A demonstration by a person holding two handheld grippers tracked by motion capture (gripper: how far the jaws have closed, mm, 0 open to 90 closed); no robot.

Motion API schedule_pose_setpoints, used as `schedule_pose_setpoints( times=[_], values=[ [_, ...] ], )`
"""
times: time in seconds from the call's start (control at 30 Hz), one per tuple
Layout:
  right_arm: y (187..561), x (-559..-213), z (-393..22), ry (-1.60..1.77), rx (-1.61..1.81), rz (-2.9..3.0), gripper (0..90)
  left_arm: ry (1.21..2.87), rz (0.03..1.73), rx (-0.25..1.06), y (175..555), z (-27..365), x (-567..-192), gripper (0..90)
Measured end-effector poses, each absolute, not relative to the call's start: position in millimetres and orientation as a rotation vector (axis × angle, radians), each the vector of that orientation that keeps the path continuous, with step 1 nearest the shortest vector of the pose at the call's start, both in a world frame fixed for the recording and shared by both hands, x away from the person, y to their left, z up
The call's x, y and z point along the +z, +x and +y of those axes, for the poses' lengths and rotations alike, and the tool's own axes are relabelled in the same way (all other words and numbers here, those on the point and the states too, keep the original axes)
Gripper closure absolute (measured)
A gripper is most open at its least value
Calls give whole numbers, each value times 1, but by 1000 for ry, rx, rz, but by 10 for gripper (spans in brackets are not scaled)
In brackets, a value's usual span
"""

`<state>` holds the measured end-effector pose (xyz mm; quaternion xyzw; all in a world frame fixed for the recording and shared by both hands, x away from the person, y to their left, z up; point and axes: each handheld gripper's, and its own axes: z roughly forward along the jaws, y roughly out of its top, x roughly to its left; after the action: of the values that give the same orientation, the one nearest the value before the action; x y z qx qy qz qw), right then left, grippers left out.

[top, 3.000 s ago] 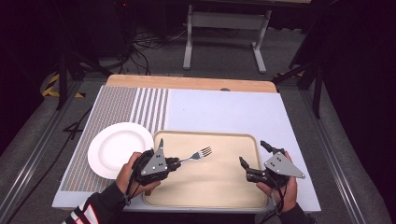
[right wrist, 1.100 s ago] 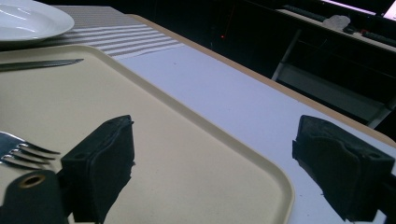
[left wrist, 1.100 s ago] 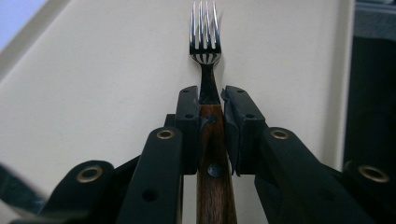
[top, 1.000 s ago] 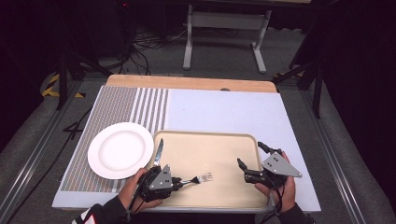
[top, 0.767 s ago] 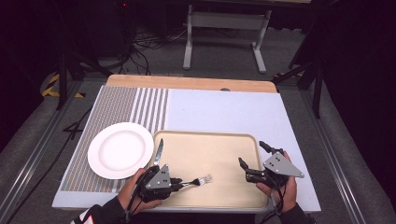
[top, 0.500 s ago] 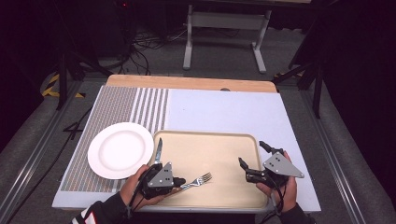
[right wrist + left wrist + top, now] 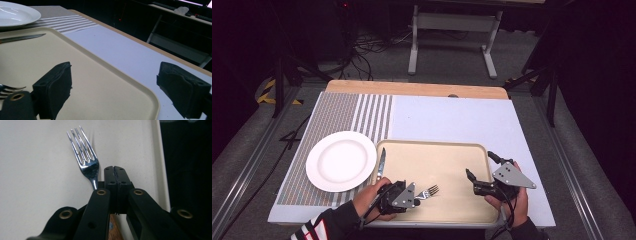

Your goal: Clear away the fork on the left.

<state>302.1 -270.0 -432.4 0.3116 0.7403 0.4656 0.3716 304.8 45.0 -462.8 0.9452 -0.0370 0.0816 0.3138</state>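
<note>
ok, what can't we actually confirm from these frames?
- Fork handle: left gripper view, hidden under the shut left gripper; whether the pads pinch it can't be told.
- Knife handle: high view, covered by the left hand.
- Fork tines: right gripper view, cut off by the left edge.
- Plate: right gripper view, cropped at top left.

My left tool [image 7: 416, 197] was low at the near edge, in my left hand [image 7: 371, 199]. Its two black jaws were pressed tight together, tip to tip, and it pointed off to my right. My striped sleeve [image 7: 319, 229] came in from the bottom. My right tool [image 7: 478, 171] sat in my right hand [image 7: 512, 197]. Its jaws stood wide apart, with nothing between them, and it pointed toward my left tool.
</note>
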Motion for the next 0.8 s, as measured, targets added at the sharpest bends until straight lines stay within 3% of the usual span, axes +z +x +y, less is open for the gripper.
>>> schedule_pose_setpoints(
  times=[0.8],
  values=[
    [303,-437,-267,783,1160,1924,131,2548,-14,402,332,48,-465,900]
  ],
)
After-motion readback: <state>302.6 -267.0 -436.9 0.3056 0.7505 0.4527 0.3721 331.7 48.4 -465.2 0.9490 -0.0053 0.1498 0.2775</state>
